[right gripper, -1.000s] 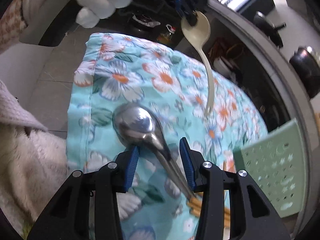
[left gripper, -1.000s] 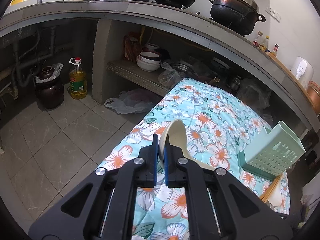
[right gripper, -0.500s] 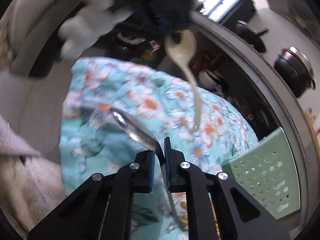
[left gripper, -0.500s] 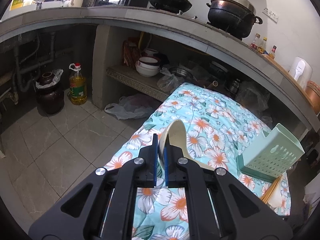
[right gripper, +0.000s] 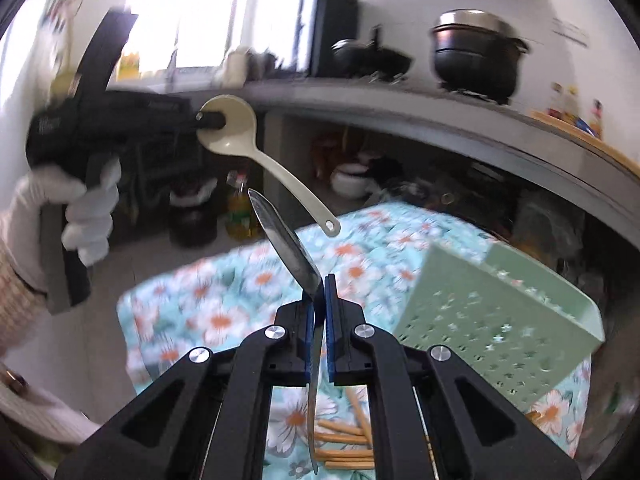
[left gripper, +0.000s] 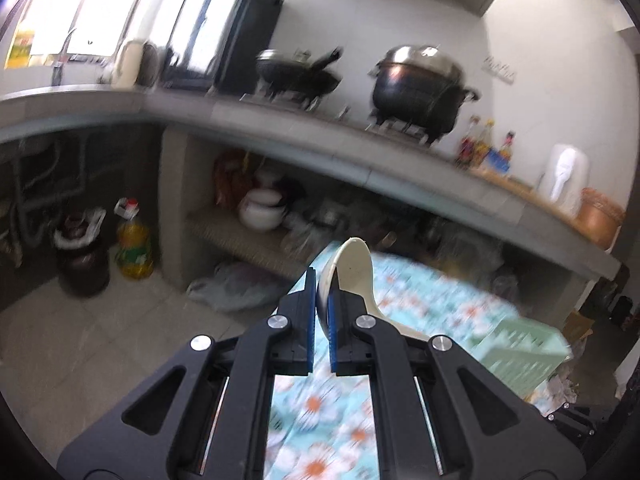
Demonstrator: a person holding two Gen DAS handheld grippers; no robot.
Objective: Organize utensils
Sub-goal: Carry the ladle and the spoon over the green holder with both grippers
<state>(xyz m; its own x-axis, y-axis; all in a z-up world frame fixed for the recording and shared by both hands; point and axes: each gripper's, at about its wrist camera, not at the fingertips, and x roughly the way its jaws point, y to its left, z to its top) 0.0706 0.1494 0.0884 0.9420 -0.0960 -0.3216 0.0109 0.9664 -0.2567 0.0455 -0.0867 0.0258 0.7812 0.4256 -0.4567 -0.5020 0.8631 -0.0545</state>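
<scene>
Both claws are clamped on spoons held clear above the floral bench [right gripper: 224, 320], probably for carrying to the green rack [right gripper: 500, 320] at 3 o'clock. The left claw [left gripper: 322, 300] pinches the cream spoon [right gripper: 240, 136] by its bowl, handle slanting toward 5 o'clock. The right claw [right gripper: 319, 300] grips the steel spoon [right gripper: 288, 240] at its neck; bowl points to 11 o'clock, handle to 6. Chopsticks [right gripper: 344, 446] lie below.
</scene>
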